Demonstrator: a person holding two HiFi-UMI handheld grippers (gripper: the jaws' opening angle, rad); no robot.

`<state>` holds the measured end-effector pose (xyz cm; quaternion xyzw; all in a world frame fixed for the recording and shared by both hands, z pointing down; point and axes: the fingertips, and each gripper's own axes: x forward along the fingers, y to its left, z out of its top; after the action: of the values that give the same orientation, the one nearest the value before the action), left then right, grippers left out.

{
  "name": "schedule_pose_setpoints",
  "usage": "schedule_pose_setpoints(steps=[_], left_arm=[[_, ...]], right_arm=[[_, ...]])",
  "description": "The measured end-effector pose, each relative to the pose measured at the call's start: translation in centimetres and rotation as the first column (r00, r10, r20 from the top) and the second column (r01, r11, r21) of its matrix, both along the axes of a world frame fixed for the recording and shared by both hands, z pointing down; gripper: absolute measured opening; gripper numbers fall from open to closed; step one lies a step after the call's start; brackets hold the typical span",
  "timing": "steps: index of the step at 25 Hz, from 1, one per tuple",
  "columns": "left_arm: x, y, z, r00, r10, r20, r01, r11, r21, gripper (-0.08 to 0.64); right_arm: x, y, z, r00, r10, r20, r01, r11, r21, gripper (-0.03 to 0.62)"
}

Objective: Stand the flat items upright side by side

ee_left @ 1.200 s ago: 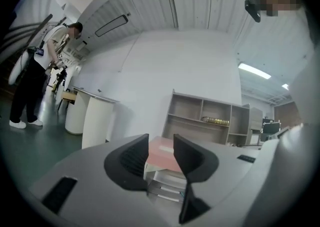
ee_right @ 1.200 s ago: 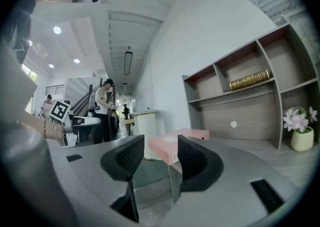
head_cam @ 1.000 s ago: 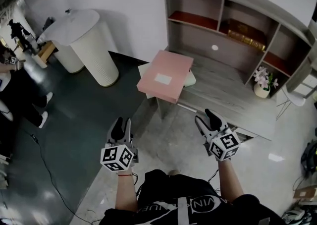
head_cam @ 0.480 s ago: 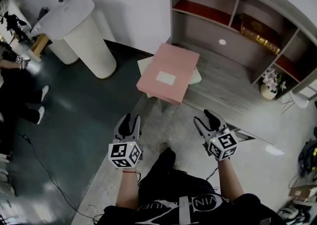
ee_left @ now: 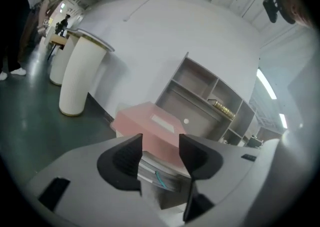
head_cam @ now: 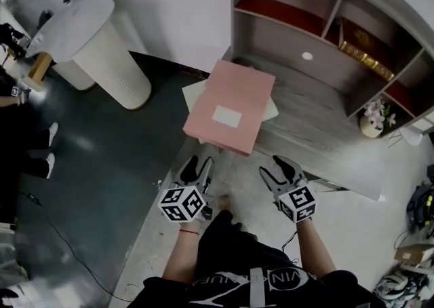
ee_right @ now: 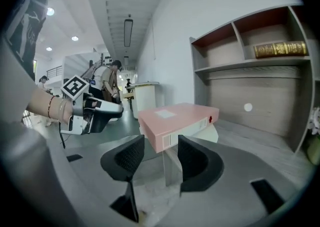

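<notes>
Jaws were opening on left gripper (head_cam: 198, 167), stood apart on right gripper (head_cam: 278, 170), both empty. Flat pink rectangular box file (head_cam: 230, 106) lay centre-frame.

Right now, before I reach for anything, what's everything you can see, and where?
desk: one, grey, shelf unit on top, against the wall
pink box file: one, pink, white label, flat on the desk's near corner
pale flat item: one, whitish, under the file, edges showing
book: one, gold-brown, lying in a shelf compartment
flower pot: one, white, desk's right end
ribbed pedestal: one, white, on the dark floor, left
cable: one, black, floor at left
left tool: one, black jaws opening, nothing between them, short of the file
right tool: one, black jaws apart, empty, short of the desk
</notes>
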<state>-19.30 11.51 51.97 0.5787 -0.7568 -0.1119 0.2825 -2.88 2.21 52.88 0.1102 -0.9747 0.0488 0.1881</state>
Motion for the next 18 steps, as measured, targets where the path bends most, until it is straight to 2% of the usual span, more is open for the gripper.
schedule_pose_setpoints(steps=[3, 6, 9, 12, 15, 18], left_arm=[[0.9, -2.2, 1.5, 0.996, 0.056, -0.073, -0.057, 0.998, -0.012, 0.222], [1.5, -3.9, 3.2, 0.98, 0.087, -0.182, -0.09, 0.996, -0.011, 0.244], [1.7, -5.3, 4.7, 0.943, 0.092, -0.319, -0.094, 0.995, 0.009, 0.304], [1.3, -6.5, 6.1, 0.899, 0.073, -0.433, -0.063, 0.997, 0.038, 0.347], [1.5, -7.7, 6.8, 0.852, 0.079, -0.517, -0.054, 0.996, 0.064, 0.356], [1.4, -8.7, 7.0, 0.822, 0.086, -0.563, -0.038, 0.995, 0.095, 0.356]], right_arm=[[-0.9, -0.3, 0.8, 0.999, -0.009, -0.033, 0.01, 1.0, 0.026, 0.216], [-1.9, -0.5, 1.7, 0.996, -0.029, -0.086, 0.036, 0.996, 0.086, 0.218], [-3.2, -0.7, 2.5, 0.987, -0.061, -0.15, 0.085, 0.983, 0.163, 0.222], [-4.0, -0.9, 3.6, 0.974, -0.084, -0.212, 0.131, 0.967, 0.218, 0.225], [-4.3, -1.1, 4.4, 0.968, -0.08, -0.237, 0.134, 0.967, 0.218, 0.225], [-4.6, -1.5, 4.7, 0.97, -0.063, -0.236, 0.116, 0.969, 0.219, 0.225]])
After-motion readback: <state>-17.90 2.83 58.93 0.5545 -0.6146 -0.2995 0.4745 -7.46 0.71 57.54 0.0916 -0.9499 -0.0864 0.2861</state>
